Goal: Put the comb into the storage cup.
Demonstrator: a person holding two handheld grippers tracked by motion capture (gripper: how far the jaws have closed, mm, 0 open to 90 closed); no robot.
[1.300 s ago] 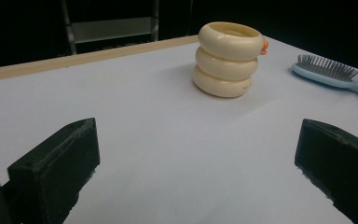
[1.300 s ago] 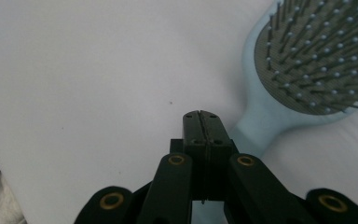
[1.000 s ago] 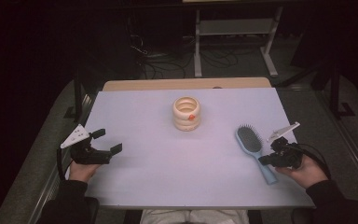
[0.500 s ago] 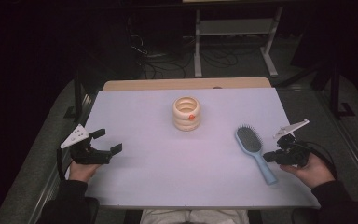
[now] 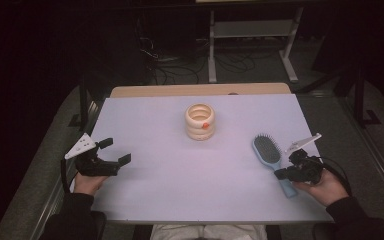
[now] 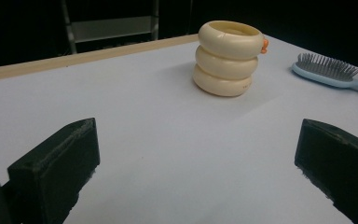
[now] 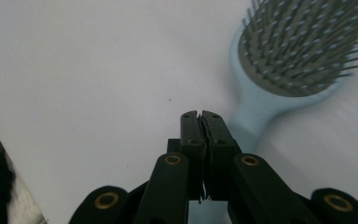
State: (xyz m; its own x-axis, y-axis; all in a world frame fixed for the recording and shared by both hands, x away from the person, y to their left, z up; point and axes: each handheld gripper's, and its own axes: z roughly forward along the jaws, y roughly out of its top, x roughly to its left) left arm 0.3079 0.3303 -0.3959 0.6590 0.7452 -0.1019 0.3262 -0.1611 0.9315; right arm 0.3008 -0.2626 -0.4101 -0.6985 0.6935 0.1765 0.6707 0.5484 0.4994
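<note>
A light blue hairbrush [image 5: 266,149] lies bristles up at the right of the white table [image 5: 155,200], its handle toward me. My right gripper [image 5: 278,175] hovers over that handle; in the right gripper view its jaws [image 7: 200,114] are pressed together with nothing between them, and the hairbrush [image 7: 298,51] lies just beyond and to the right. A cream cup of three stacked rings [image 5: 200,121] with an orange spot stands at the centre back. My left gripper [image 5: 116,150] rests wide open at the table's left edge, facing the cream cup [image 6: 228,58].
A wooden strip [image 5: 200,90] borders the table's far edge. Beyond it on the dark floor are a metal shelf frame [image 5: 252,30] and loose cables [image 5: 180,70]. The hairbrush [image 6: 326,72] also appears right of the cup in the left gripper view.
My right gripper drew off to the right, then came back left over the brush handle. The brush, the cup and my left gripper have stayed put.
</note>
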